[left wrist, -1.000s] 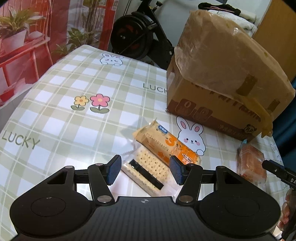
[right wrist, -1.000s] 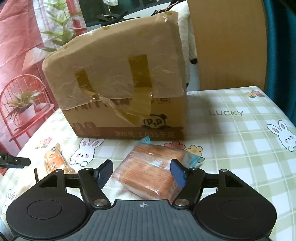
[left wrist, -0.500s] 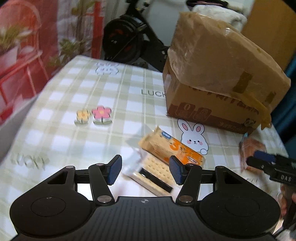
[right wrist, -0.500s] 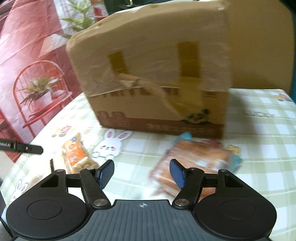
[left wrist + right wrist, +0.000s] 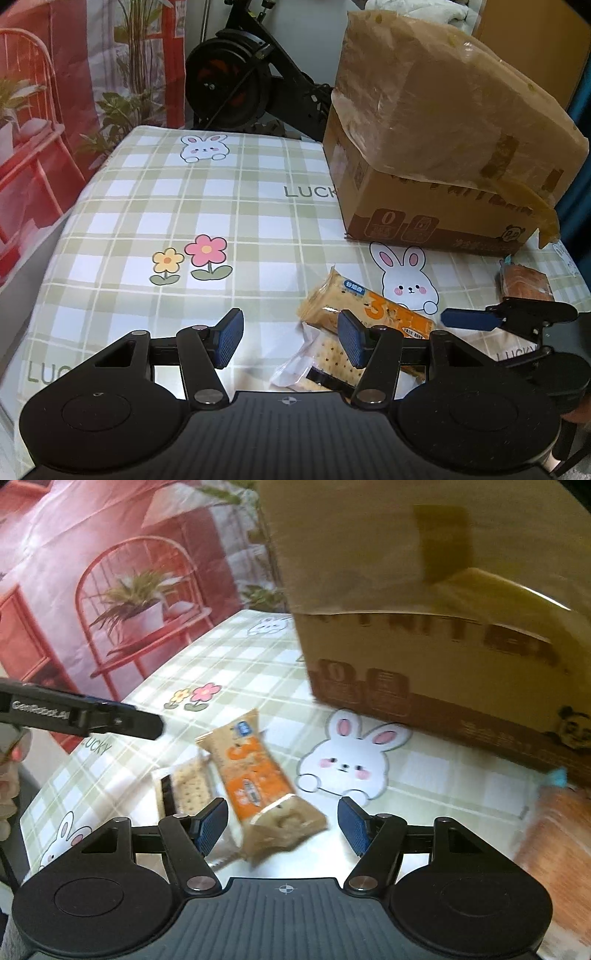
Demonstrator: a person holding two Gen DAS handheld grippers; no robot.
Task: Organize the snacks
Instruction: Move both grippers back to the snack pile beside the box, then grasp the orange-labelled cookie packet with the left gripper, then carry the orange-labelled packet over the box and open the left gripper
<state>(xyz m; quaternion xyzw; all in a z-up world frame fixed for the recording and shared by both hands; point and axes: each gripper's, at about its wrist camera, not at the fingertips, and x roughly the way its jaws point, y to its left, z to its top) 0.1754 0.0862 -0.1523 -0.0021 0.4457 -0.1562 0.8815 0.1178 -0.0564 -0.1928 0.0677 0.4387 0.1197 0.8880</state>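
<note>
– Where are the snacks next to our tongs?

– Our left gripper (image 5: pixel 290 341) hangs over the checked tablecloth (image 5: pixel 229 206). Its jaws are apart and nothing is in them. The clear cracker pack (image 5: pixel 325 365) lies on the cloth, partly behind the right finger. The orange cracker pack (image 5: pixel 364 310) lies just past it, touching it.

– And our other one?

– Our right gripper (image 5: pixel 282 821) has its jaws apart too, not pinching anything. The near end of the orange pack lies between the two fingers, down on the cloth. The bread pack (image 5: pixel 526 284) lies well off to the right, near the big cardboard box (image 5: pixel 443 147).

– How many do we count?

– Three snacks: two cracker packs and one bread pack. One box. Two grippers.
</note>
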